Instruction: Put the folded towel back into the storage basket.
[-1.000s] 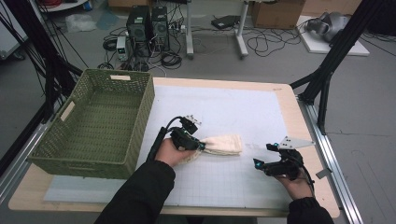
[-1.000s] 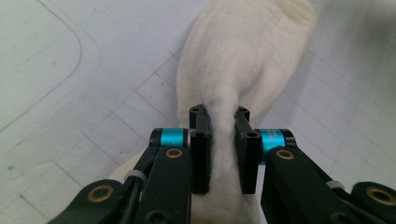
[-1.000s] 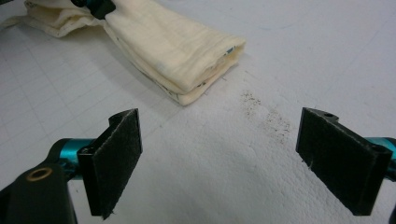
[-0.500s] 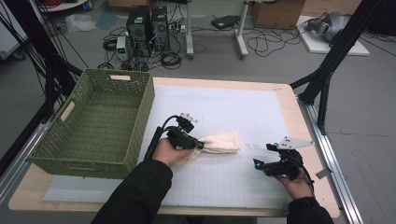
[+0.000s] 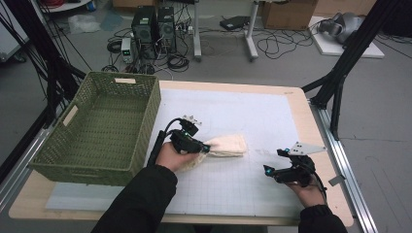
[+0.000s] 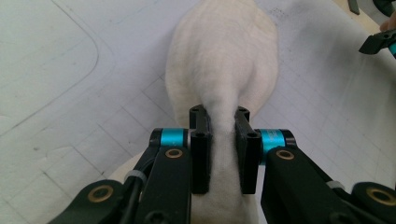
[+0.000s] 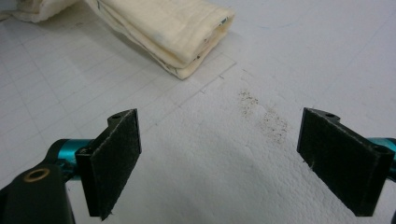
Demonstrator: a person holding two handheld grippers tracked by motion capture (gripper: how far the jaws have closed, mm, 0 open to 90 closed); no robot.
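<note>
The green basket (image 5: 99, 131) walled off the counter (image 5: 291, 104) at nine o'clock, just beside the left gripper (image 5: 206, 148). The folded cloth (image 5: 228, 144) lay at the centre. From twelve to three o'clock, bare mat lay open around the right gripper (image 5: 268, 170).

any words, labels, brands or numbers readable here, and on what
None can be read.
The pale label on the far rim of the green basket: too blurred to read.
The small dark marks along the hem of the folded cream cloth: too small to read.
</note>
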